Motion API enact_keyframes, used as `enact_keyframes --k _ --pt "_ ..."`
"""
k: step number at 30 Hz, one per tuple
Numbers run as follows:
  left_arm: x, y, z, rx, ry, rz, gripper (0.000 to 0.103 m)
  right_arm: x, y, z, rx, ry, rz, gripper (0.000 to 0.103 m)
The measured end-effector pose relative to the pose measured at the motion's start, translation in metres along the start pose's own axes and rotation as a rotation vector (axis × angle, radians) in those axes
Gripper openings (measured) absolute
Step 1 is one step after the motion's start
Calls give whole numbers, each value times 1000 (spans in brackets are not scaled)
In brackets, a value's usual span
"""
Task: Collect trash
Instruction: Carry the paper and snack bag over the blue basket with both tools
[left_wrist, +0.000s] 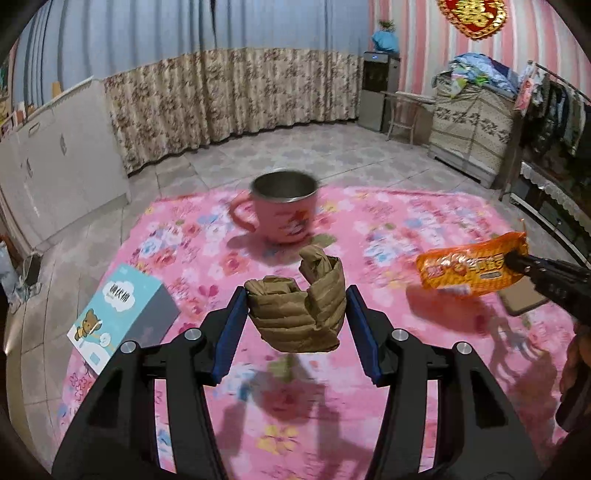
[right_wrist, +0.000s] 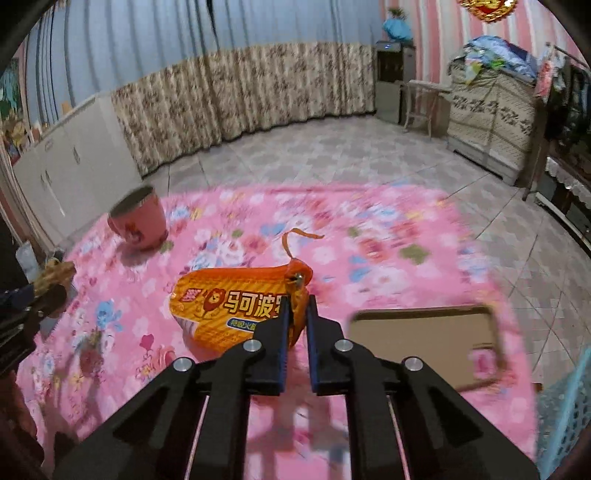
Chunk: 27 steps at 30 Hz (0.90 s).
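My left gripper (left_wrist: 295, 299) is shut on a crumpled brown paper wad (left_wrist: 299, 314) and holds it above the pink floral cloth (left_wrist: 258, 424). My right gripper (right_wrist: 297, 308) is shut on an orange snack wrapper (right_wrist: 229, 306) by its right end, lifted over the cloth (right_wrist: 110, 332). In the left wrist view the wrapper (left_wrist: 469, 267) and the right gripper's fingers (left_wrist: 532, 267) show at the right. In the right wrist view the brown wad (right_wrist: 55, 275) shows at the far left edge.
A pink metal-lined mug (left_wrist: 282, 206) stands at the far side of the cloth; it also shows in the right wrist view (right_wrist: 138, 219). A teal tissue box (left_wrist: 118, 317) lies at left. A brown flat card (right_wrist: 428, 341) lies at right. A blue basket's rim (right_wrist: 565, 413) shows at the lower right.
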<state>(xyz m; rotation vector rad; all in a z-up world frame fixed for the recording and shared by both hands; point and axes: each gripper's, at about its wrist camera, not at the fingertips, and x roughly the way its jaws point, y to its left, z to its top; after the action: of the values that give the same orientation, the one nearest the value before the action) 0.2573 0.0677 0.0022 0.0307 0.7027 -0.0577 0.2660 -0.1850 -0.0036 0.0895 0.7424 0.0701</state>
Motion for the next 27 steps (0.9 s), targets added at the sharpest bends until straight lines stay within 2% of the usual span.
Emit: enact_keyframes --k 6,16,21,27 --pt "-29 -55 10 50 -47 -65 53 -71 -56 -6 37 -78 -79 9" --pt "-68 -188 5 194 -90 -239 53 -172 -154 -47 126 -149 -259 9" --pt "-79 -244 -6 249 -88 -311 53 -203 -186 -70 157 -168 -337 9" --pt "-91 -299 -20 302 -101 -392 53 -219 -226 -99 257 -168 -384 9"
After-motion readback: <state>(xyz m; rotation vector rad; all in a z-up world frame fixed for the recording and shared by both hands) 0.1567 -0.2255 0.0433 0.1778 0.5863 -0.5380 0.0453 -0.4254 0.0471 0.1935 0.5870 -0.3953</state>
